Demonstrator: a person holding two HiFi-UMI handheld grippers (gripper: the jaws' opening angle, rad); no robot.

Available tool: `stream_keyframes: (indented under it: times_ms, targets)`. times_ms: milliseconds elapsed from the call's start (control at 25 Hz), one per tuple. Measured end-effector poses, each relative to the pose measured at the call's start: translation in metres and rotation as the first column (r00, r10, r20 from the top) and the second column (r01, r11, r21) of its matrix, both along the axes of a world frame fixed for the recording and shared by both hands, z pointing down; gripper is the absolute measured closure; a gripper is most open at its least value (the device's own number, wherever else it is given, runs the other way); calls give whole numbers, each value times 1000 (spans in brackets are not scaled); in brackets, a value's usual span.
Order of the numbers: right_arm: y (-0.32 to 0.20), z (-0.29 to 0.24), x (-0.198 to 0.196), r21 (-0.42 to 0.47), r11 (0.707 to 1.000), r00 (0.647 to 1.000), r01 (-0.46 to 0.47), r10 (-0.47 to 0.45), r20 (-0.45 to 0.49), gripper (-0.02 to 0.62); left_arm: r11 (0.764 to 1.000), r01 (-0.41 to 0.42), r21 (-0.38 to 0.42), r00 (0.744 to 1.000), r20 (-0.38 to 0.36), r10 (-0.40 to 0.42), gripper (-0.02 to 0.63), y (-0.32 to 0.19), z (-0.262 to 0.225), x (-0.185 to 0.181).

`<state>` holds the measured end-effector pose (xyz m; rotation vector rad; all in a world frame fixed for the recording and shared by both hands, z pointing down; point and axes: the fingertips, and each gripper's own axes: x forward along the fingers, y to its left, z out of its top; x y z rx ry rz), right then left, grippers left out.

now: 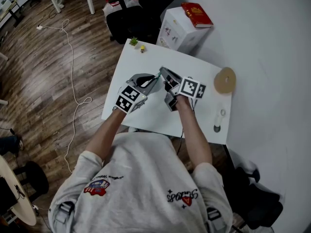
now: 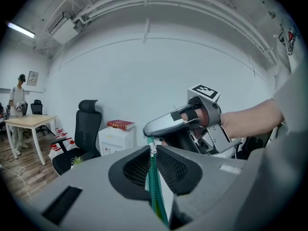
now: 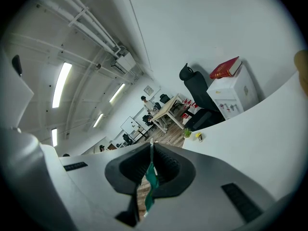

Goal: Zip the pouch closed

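Note:
The pouch is green, and only small parts of it show. In the left gripper view my left gripper [image 2: 153, 148] is shut on its green zipper strip [image 2: 156, 191], which has a small silver metal piece at the jaw tips. In the right gripper view my right gripper [image 3: 152, 149] is shut on a green fold of the pouch [image 3: 151, 176]. In the head view, the left gripper [image 1: 154, 80] and right gripper [image 1: 164, 76] meet tip to tip above the white table [image 1: 141, 64]. A sliver of green [image 1: 158, 75] shows between them. The rest of the pouch is hidden.
A round wooden disc [image 1: 224, 80] and a small white object [image 1: 219, 120] lie on the table's right side. A tiny plant [image 1: 133, 41] and a yellow item [image 1: 142, 48] sit at the far corner. Beyond stand a white cabinet with a red book [image 1: 196, 14] and a black chair [image 1: 141, 8].

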<state>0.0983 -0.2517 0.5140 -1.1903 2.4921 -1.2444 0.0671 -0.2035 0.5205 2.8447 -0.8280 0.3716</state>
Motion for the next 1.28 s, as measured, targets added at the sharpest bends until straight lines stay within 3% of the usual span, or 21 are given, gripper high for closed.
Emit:
stream_keyframes:
  times_ms: [1280]
  targets:
    - [4,3,16,8,999,998,-49,50,-29,574,1000,-27,-11,1000,11,27,568,15,4,5]
